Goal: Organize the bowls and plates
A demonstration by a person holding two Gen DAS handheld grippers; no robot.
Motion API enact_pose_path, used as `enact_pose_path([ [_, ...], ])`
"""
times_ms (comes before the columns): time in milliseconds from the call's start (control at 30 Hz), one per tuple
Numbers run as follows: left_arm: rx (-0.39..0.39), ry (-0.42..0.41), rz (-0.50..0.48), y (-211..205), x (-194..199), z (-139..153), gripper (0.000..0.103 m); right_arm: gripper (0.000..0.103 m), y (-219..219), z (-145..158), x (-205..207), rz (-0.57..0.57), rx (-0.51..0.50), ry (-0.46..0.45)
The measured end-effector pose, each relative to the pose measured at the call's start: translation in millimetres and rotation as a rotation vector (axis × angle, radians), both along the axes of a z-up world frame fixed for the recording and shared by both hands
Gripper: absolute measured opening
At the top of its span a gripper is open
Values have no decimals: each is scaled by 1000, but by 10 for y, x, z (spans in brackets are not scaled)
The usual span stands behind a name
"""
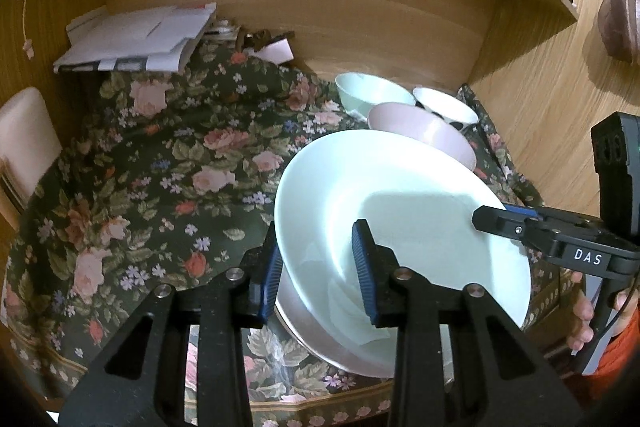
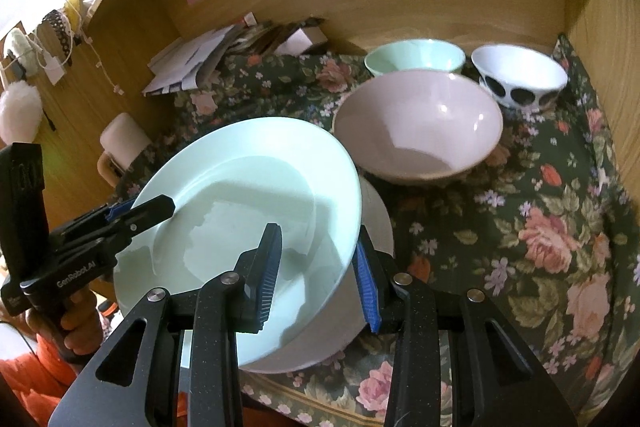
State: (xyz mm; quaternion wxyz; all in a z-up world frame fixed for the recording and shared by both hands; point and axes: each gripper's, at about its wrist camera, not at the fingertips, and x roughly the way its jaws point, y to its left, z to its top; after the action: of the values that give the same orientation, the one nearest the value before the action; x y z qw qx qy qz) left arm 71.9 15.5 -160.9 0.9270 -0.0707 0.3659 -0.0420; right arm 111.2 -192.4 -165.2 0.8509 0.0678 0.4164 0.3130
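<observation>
A pale mint plate [image 1: 404, 227] lies tilted on top of a white plate [image 1: 320, 335] on the floral cloth. My left gripper [image 1: 316, 267] straddles the mint plate's near-left rim, one finger under, one over, with a gap to the pads. My right gripper [image 2: 320, 267] straddles the opposite rim of the same plate [image 2: 256, 211] the same way. Each gripper shows in the other's view: the right one [image 1: 504, 221] and the left one [image 2: 148, 213]. A large pink bowl [image 2: 420, 131], a mint bowl [image 2: 416, 57] and a white black-dotted bowl [image 2: 520, 77] stand behind.
Wooden walls enclose the back and right side [image 2: 600, 39]. A pile of papers [image 1: 140, 39] lies at the back left. A pale padded chair [image 1: 28, 143] stands at the left. The floral cloth [image 1: 160, 187] is bare to the left of the plates.
</observation>
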Motion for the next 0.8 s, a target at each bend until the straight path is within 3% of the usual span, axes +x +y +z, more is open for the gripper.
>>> enact_pose_path([
  [500,-22,104,15,56,121,-349,34,33,68,-293,64,-2,-18,81],
  [800,2,100,30,71,202,-374,34,33,116,-320,109,2,-32,77],
])
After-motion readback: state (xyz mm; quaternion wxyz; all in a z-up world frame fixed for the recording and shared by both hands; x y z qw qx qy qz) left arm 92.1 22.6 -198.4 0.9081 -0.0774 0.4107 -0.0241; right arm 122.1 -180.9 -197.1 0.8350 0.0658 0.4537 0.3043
